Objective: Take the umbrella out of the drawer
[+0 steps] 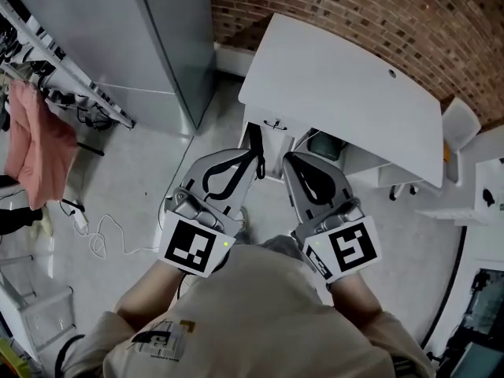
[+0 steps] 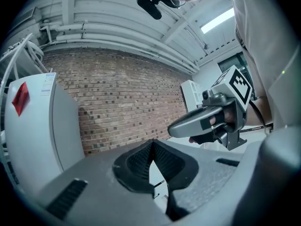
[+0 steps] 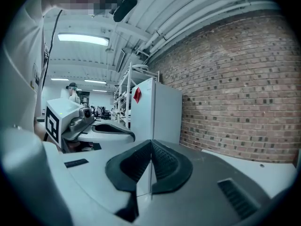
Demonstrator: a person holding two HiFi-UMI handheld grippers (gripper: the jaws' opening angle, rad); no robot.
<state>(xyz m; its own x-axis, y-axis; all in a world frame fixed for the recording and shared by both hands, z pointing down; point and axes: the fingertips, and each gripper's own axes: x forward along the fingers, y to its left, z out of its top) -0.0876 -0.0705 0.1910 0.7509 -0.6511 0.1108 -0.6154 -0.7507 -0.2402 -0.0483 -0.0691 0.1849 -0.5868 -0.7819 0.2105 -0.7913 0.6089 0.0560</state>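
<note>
This is a lab (brick wall (image 3: pixel 235 102), equipment racks (image 1: pixel 79 89))

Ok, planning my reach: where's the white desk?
In the head view's upper centre, the white rectangular desk stands against the red brick wall, right of the tall grey cabinet.

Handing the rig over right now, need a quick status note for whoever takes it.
Left gripper: shut, empty.
Right gripper: shut, empty.
Both are held side by side, pointing at the white desk.
Drawer under the desktop looks closed; umbrella not in view.
Done: nothing yet.
Left: open the drawer, find the umbrella, lift it out.
</note>
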